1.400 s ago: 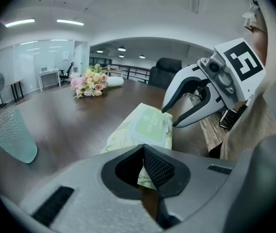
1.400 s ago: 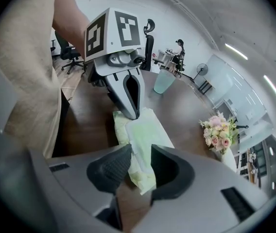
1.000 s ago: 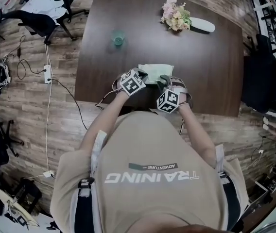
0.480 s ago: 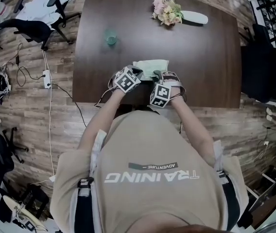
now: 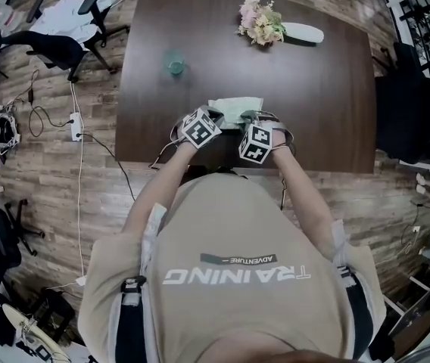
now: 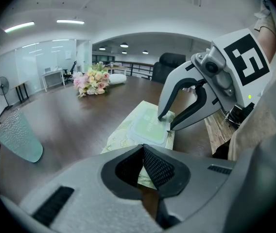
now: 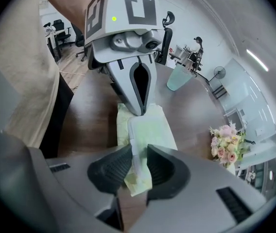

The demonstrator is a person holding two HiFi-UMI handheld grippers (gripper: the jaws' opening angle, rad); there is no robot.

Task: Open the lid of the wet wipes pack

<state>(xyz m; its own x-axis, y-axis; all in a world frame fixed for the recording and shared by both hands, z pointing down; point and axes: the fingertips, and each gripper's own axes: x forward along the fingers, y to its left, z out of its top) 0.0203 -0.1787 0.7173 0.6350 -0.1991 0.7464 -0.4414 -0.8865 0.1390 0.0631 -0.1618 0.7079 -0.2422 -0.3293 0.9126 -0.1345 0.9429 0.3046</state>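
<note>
The wet wipes pack (image 5: 235, 110) is pale green and lies flat near the front edge of the dark table (image 5: 328, 97). In the left gripper view my left gripper (image 6: 144, 165) is shut, pinching the pack's (image 6: 128, 139) near end. The right gripper view shows the same closed fingers (image 7: 139, 106) on the far end of the pack (image 7: 152, 130). My right gripper (image 7: 137, 165) is closed to a narrow gap, and the white edge of the lid (image 7: 150, 132) runs between its pads. From the left gripper view, its fingertips (image 6: 166, 116) meet at the lid's (image 6: 147, 130) right corner.
A teal glass (image 5: 175, 64) stands on the table's left part, and a flower bouquet (image 5: 259, 21) lies at the back. Office chairs (image 5: 56, 48) and cables are on the floor to the left. My torso is right behind the table's front edge.
The right gripper has shifted a little forward at the pack's right end. The left gripper stays at the pack's left end. The pack has not visibly moved.
</note>
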